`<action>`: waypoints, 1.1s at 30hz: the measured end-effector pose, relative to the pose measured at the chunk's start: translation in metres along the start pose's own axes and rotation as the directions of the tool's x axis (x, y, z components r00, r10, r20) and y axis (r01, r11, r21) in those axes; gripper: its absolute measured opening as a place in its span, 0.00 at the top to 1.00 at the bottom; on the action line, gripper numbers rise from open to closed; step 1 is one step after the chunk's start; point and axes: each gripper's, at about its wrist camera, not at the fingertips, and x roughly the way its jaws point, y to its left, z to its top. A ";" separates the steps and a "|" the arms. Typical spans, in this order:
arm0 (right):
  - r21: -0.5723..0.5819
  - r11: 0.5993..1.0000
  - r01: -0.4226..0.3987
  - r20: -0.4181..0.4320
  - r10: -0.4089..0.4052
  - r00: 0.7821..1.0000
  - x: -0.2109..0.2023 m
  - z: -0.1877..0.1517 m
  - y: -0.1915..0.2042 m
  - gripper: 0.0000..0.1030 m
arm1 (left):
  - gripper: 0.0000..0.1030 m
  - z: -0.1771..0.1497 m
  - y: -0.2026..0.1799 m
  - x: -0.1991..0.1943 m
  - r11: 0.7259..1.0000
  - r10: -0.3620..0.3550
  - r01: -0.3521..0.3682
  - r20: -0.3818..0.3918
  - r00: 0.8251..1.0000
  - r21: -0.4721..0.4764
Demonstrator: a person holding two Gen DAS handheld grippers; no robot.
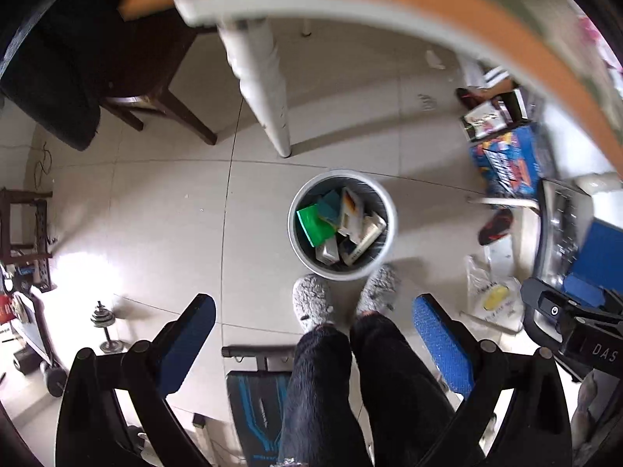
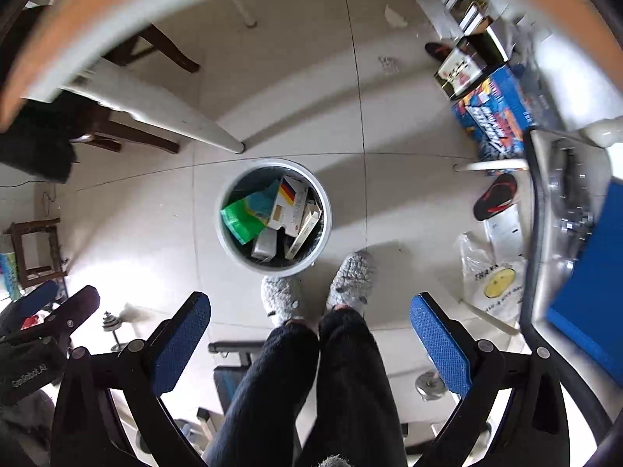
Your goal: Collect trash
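Desk (image 1: 428, 11): its orange-edged rim is seen above and beyond the bin.
Bin (image 1: 342, 179): stood on the floor straight below both tongs, at the slippered feet, already filled with boxes and a green wrapper (image 1: 311, 225).
Left tongs (image 1: 313, 334): released, nothing held.
Right tongs (image 2: 310, 332): released, nothing held; neither judged nearer the bin.

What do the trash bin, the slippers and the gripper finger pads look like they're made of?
Trash bin: likely plastic, with a smooth, matte pale-grey rim and a dark liner inside.
Slippers: grey fleece or plush, with a curly, fuzzy surface.
Finger pads: probably rubber, blue with a dotted grip texture, on black rigid fingers.
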 end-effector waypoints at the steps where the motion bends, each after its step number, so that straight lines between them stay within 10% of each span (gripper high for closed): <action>1: -0.004 1.000 -0.002 0.003 0.002 1.000 -0.019 -0.004 0.000 0.00 | 0.00 -0.002 -0.004 -0.020 1.000 -0.008 0.008 0.010 1.000 0.012; 20: -0.072 0.978 -0.198 0.144 0.206 0.968 -0.325 -0.087 -0.004 0.00 | 0.00 -0.045 -0.020 -0.257 0.960 -0.274 0.259 0.165 0.947 0.107; 33: -0.133 0.951 -0.279 0.166 0.299 0.940 -0.391 -0.126 0.010 0.00 | 0.00 -0.074 -0.015 -0.307 0.932 -0.361 0.347 0.193 0.912 0.103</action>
